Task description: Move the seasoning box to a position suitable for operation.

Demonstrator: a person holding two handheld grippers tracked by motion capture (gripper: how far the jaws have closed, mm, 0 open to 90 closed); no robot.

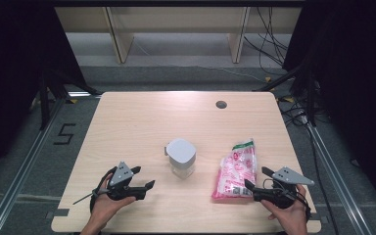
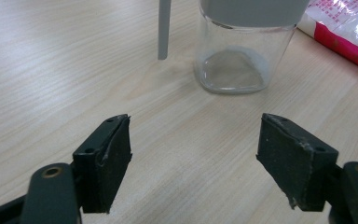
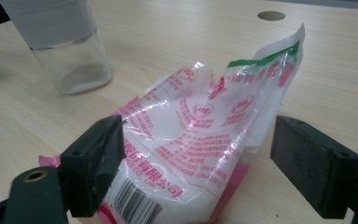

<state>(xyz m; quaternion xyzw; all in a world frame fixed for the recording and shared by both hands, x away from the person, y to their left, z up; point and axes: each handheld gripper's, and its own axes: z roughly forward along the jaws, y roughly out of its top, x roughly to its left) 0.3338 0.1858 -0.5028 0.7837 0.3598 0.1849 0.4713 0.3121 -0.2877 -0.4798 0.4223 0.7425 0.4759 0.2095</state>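
Near the desk (image 1: pixel 127 117) front edge, the left gripper (image 2: pixel 193 154) faces the lidded glass jar (image 1: pixel 180 157) at mid-desk, jaws apart and empty. The right gripper (image 3: pixel 196 168), jaws apart, straddles the pink-printed plastic bag (image 3: pixel 200 140) lying toward the right edge, seemingly ready to clamp it.

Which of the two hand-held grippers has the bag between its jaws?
The right hand-held gripper: its open jaws flank the pink-printed bag. The left hand-held gripper faces the glass jar, jaws empty.
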